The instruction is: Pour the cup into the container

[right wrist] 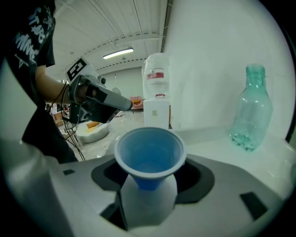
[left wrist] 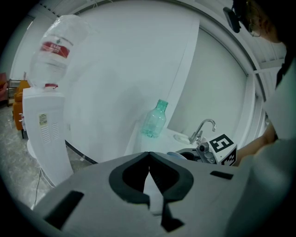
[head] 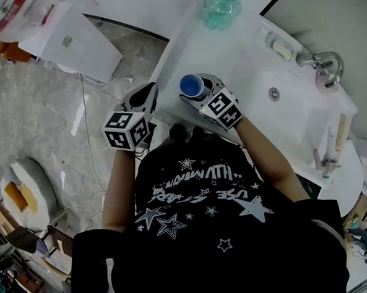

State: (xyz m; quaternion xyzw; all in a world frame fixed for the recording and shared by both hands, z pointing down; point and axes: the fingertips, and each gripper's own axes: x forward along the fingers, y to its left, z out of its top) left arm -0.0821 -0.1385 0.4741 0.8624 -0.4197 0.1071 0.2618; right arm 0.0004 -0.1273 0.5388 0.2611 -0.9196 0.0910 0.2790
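A blue plastic cup [head: 191,84] stands upright between the jaws of my right gripper [head: 200,93], which is shut on it above the near part of the white counter [head: 227,53]. In the right gripper view the cup [right wrist: 149,155] fills the middle, its mouth facing up and its inside looking blue and smooth. A clear green bottle [head: 221,7] stands at the counter's far end, also seen as the bottle [right wrist: 252,109] to the right. My left gripper [head: 148,92] hovers left of the cup by the counter's edge, its fingertips [left wrist: 147,155] touching with nothing between them.
A white sink basin [head: 280,100] with a chrome faucet [head: 321,63] lies right of the cup. A white water dispenser [head: 71,38] stands on the floor to the left, with cables trailing near it. A soap dish [head: 281,49] sits behind the basin.
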